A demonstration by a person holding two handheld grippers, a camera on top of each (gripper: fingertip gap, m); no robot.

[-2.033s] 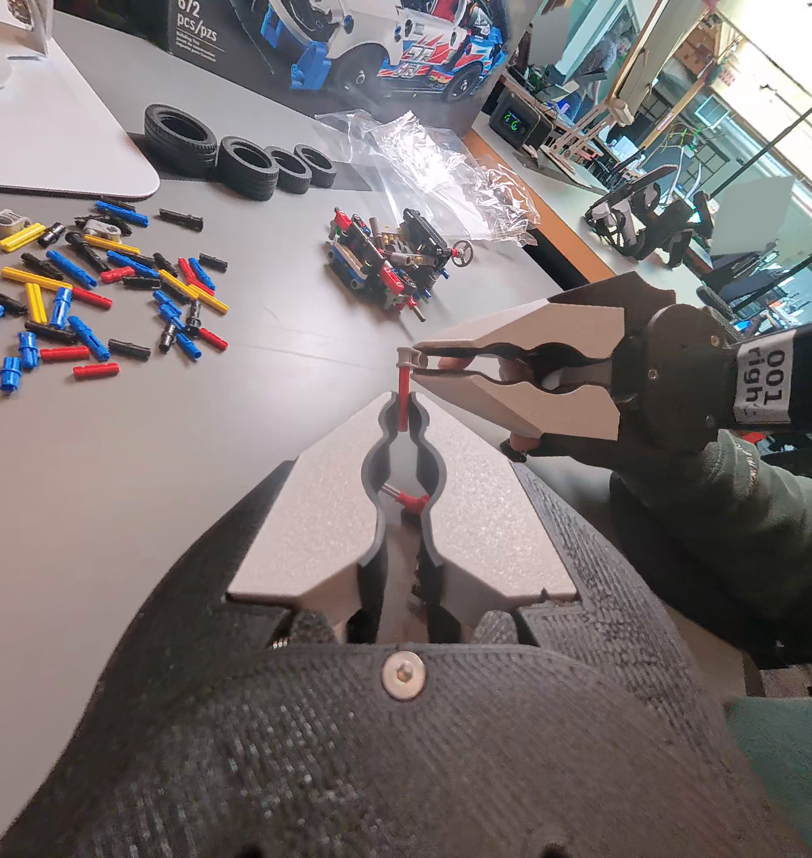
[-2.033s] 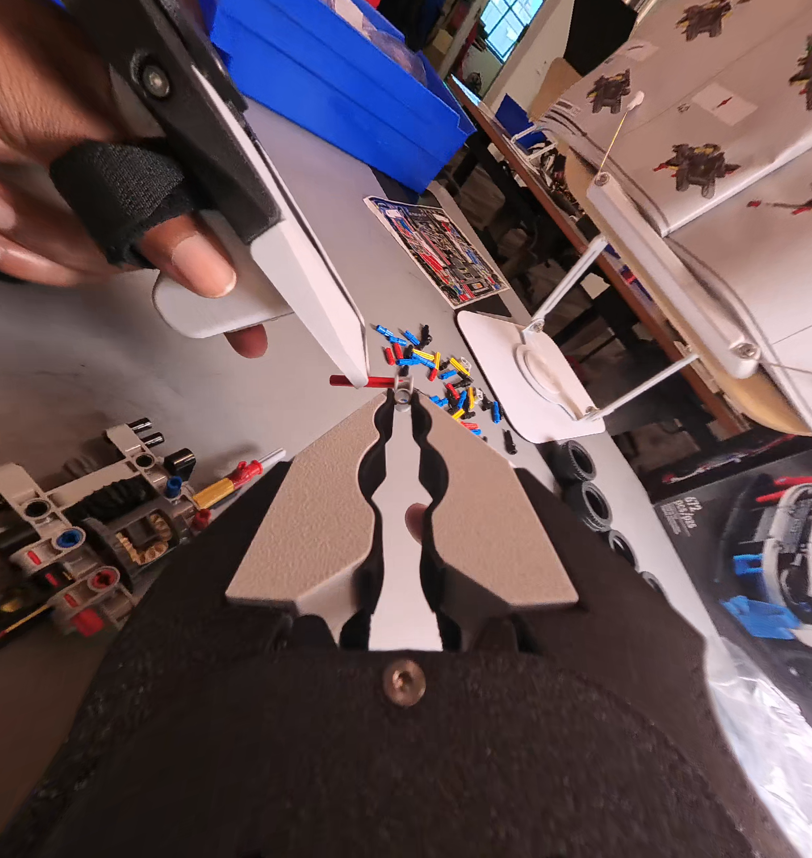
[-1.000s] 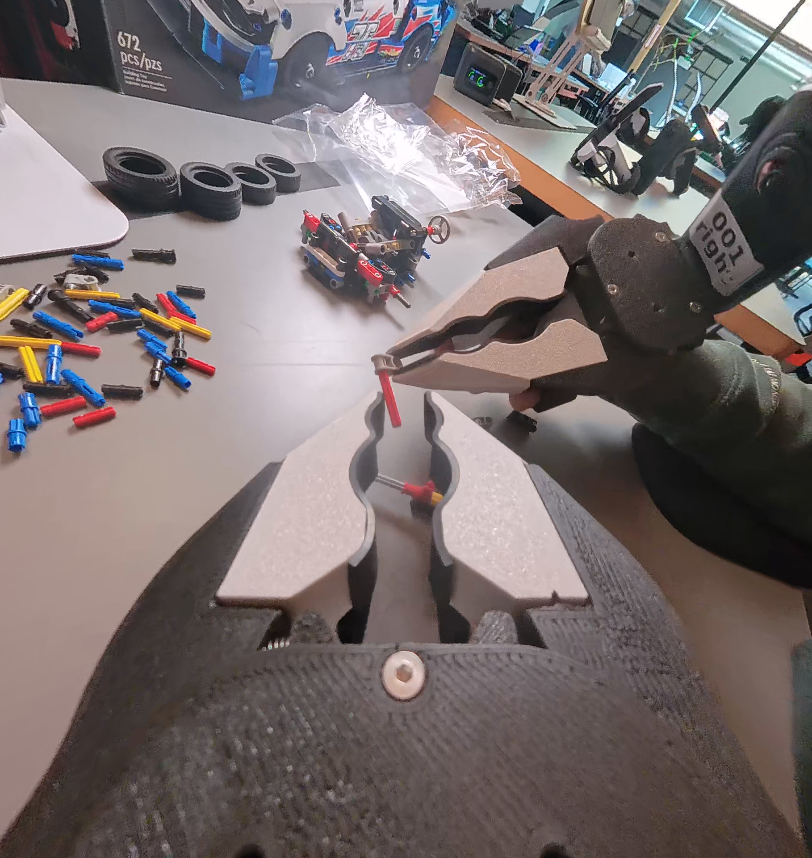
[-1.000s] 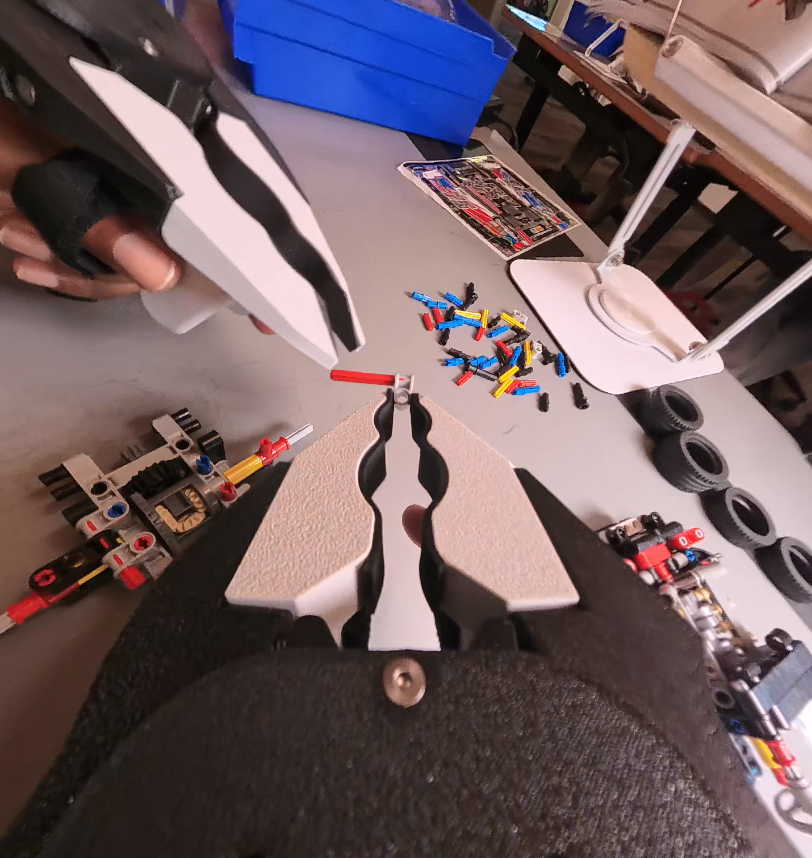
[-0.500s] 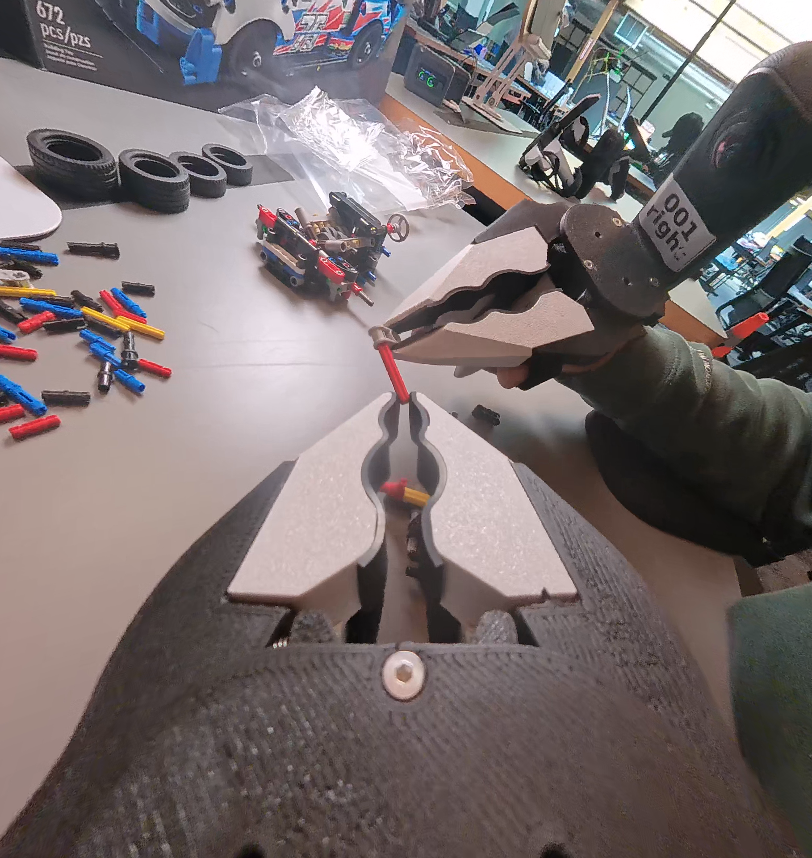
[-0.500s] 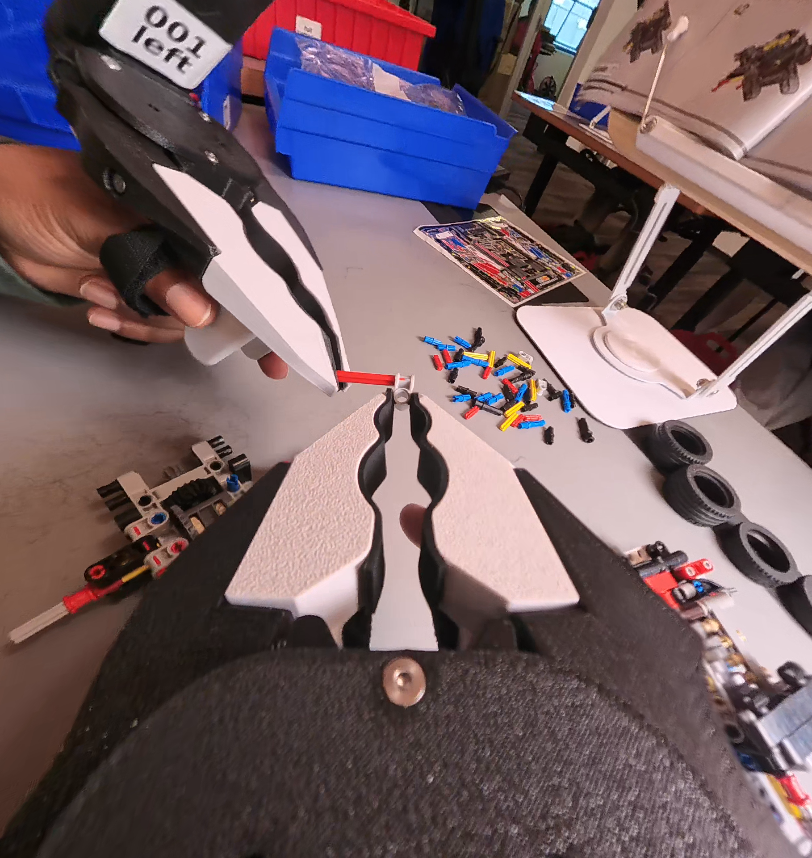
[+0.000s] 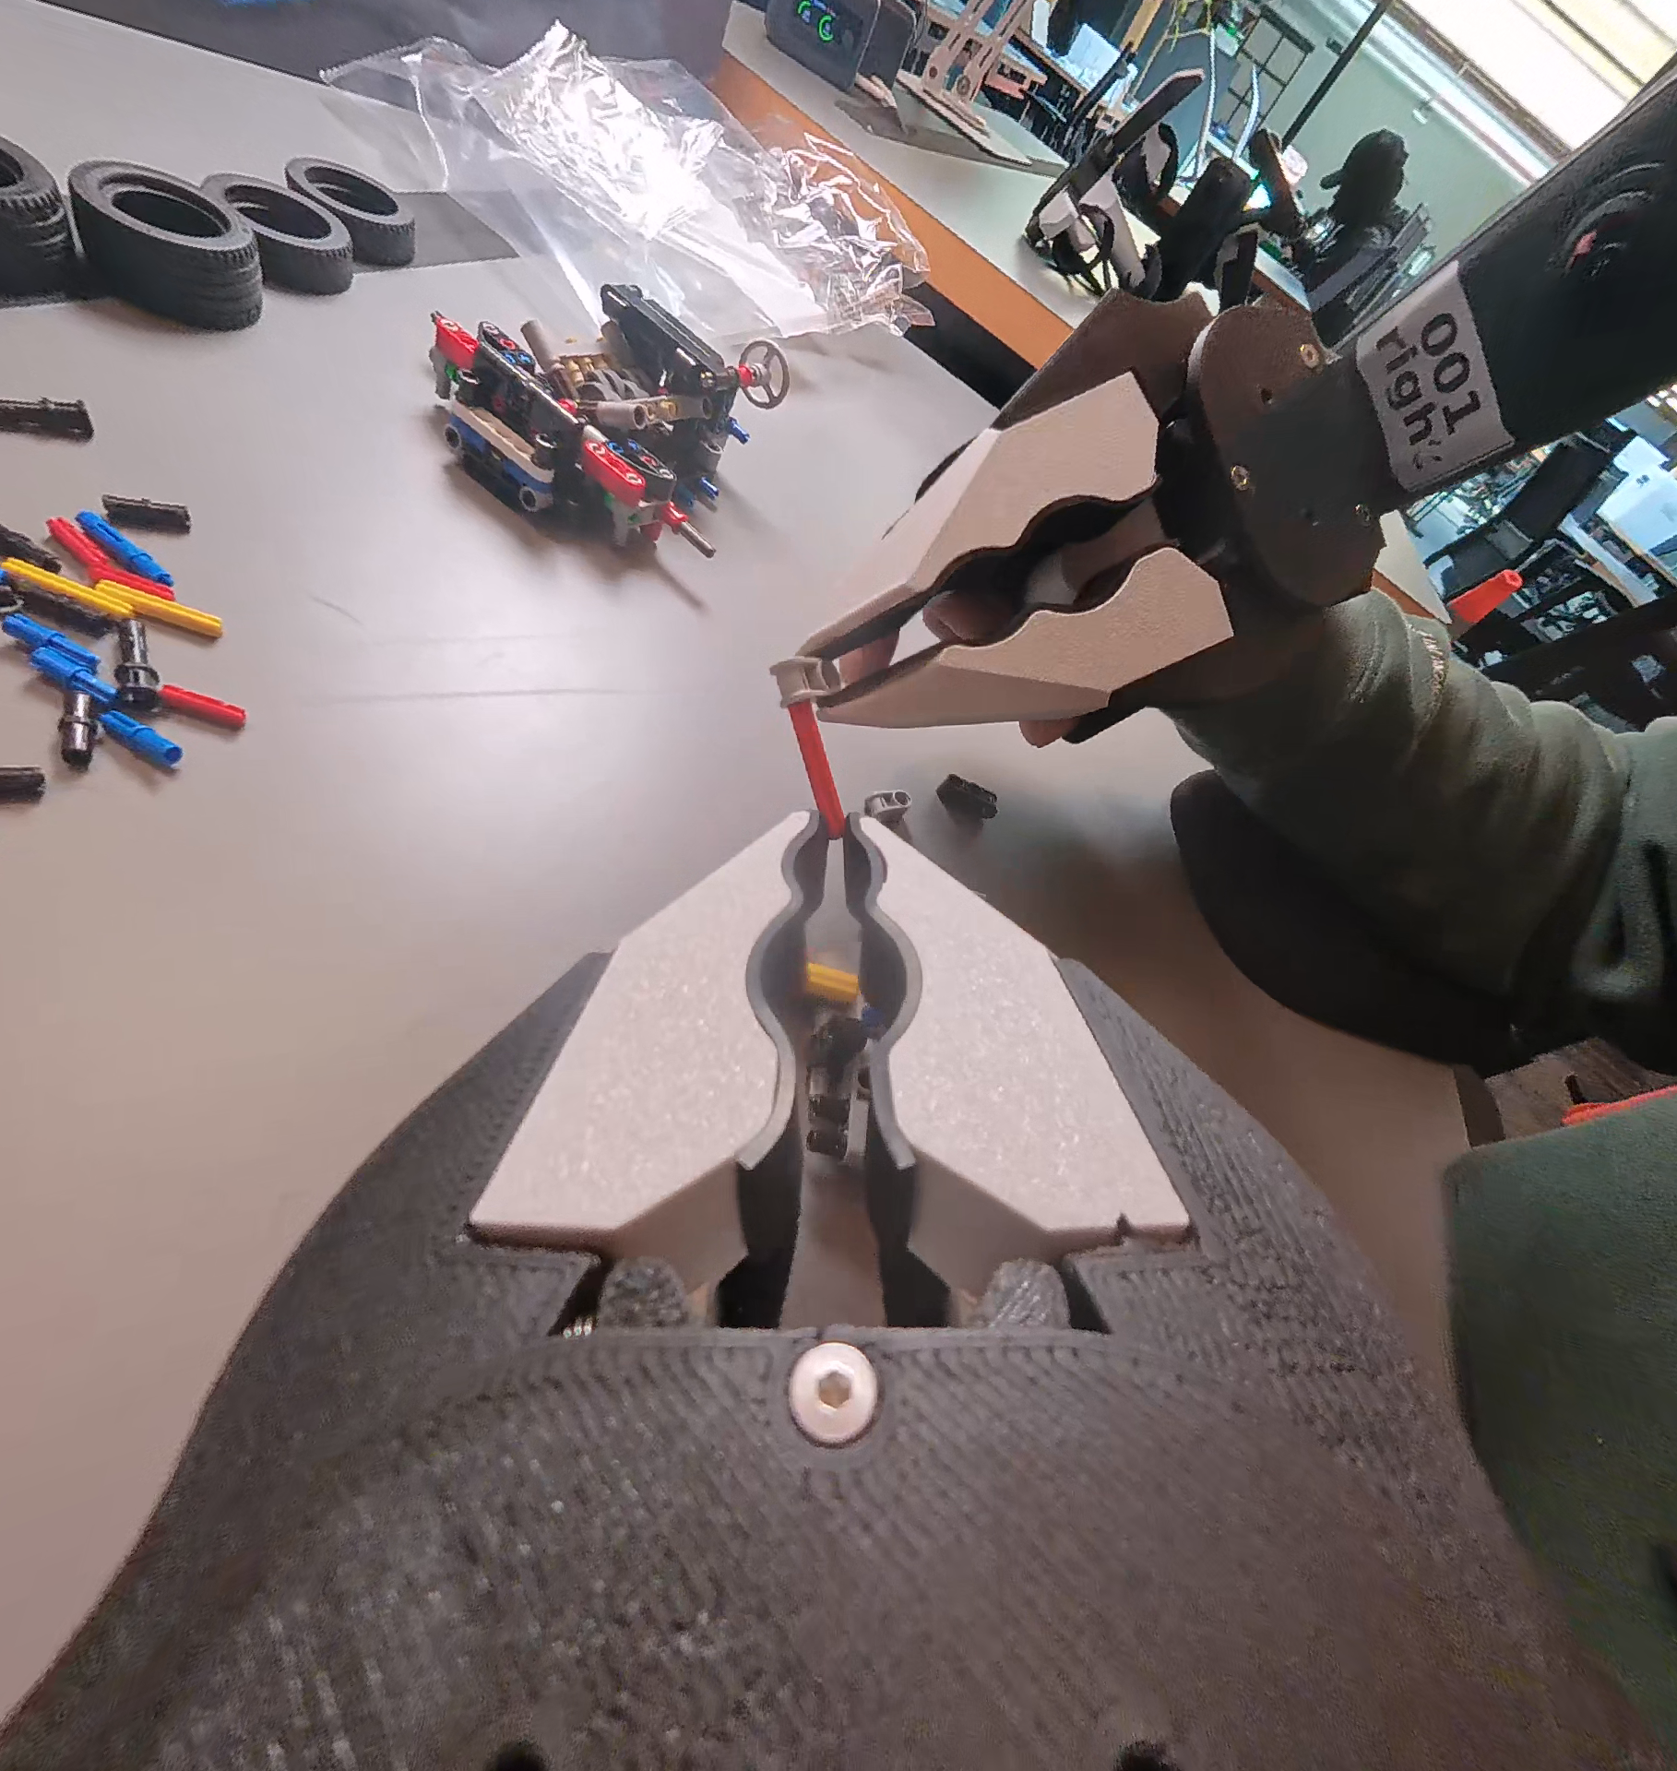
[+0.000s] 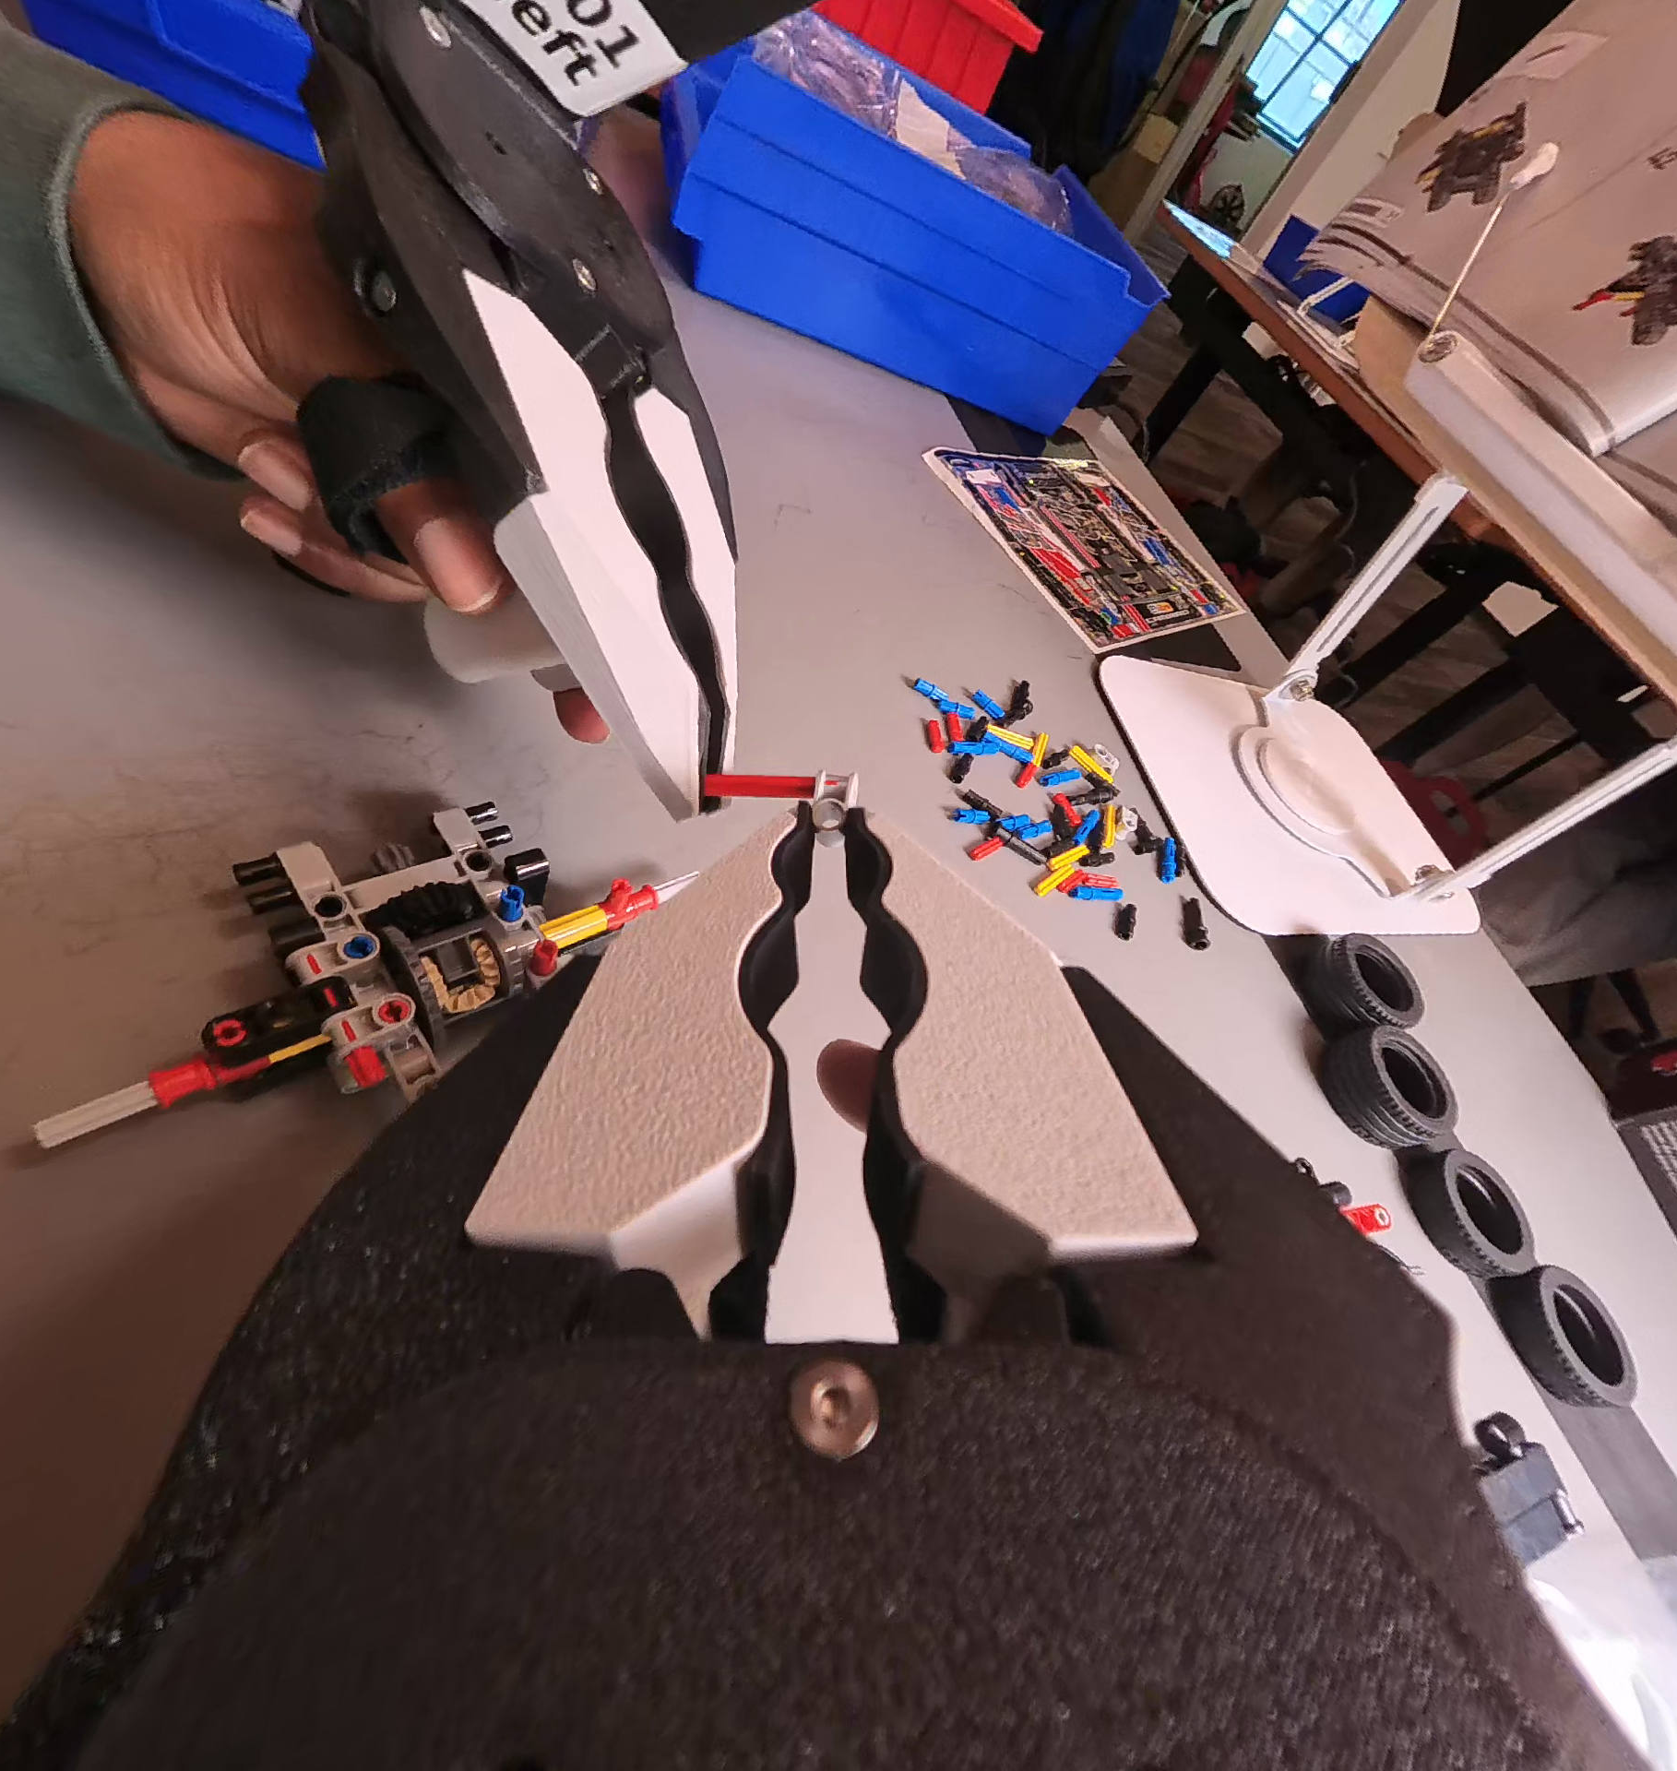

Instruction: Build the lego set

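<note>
Two grippers share one tiny part in mid-air above the grey table [image 7: 355,862]. The left gripper [image 7: 832,836] pinches the free end of the red axle [image 7: 815,767]; the right gripper [image 7: 820,682] is clamped on the grey connector [image 7: 796,678] at its other end. To seat it well, I'd keep axle and hole in line and push straight, without twisting. The axle is thin, straight, bright red.

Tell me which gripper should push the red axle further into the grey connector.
Probably the left gripper: it is shut on the red axle's free end, in line to push. The right gripper is shut on the grey connector and only needs to brace.
</note>
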